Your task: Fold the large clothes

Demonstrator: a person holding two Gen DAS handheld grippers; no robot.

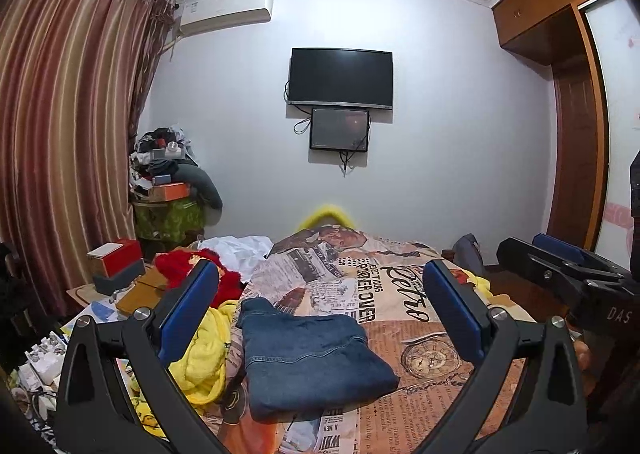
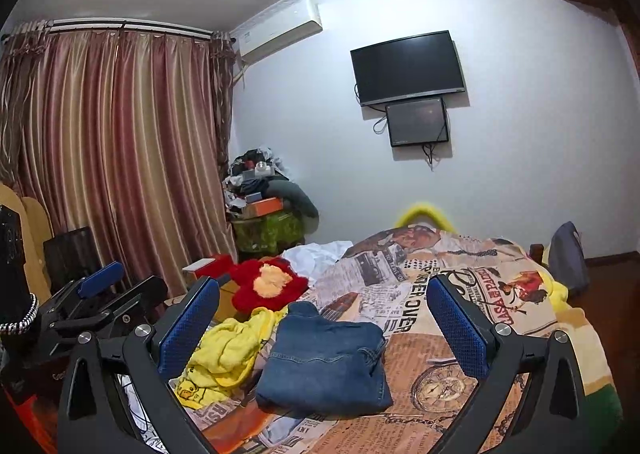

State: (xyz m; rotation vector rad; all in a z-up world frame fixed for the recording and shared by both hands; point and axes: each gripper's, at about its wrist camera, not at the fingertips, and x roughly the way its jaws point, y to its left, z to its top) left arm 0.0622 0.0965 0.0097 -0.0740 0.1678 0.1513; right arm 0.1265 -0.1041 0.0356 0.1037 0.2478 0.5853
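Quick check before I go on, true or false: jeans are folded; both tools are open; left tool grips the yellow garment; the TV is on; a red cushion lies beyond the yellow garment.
1. The jeans are folded. True.
2. The left tool and right tool are open. True.
3. The left tool grips the yellow garment. False: it holds nothing.
4. The TV is on. False: its screen is dark.
5. A red cushion lies beyond the yellow garment. True.

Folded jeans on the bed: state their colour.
Mid-blue denim jeans, clearest in the right wrist view.
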